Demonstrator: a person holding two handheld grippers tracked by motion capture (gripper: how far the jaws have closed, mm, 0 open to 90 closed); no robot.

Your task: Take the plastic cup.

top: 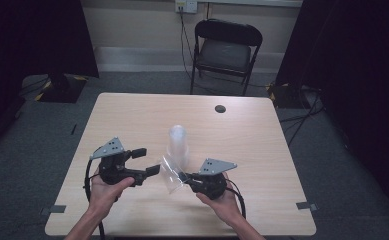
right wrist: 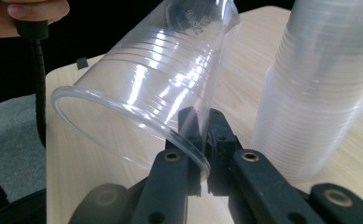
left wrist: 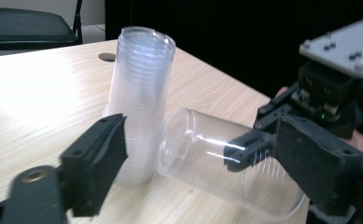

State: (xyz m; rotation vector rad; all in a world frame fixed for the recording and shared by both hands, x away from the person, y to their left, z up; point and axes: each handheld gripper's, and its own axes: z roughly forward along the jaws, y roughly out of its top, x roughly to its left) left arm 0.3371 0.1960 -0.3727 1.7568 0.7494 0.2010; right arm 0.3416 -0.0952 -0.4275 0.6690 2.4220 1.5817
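A tall stack of clear plastic cups stands upside down at the middle of the wooden table. My right gripper is shut on the rim of a single clear cup, which it holds on its side just in front of the stack. In the right gripper view the jaws pinch the wall of the cup, with the stack at the right. My left gripper is open, left of the cup. In the left gripper view the cup lies between its wide jaws, untouched by them, beside the stack.
A round dark grommet sits in the table's far right part. A black folding chair stands behind the table by the wall. Black curtains hang at both sides. The left gripper's cable trails at the table's near left corner.
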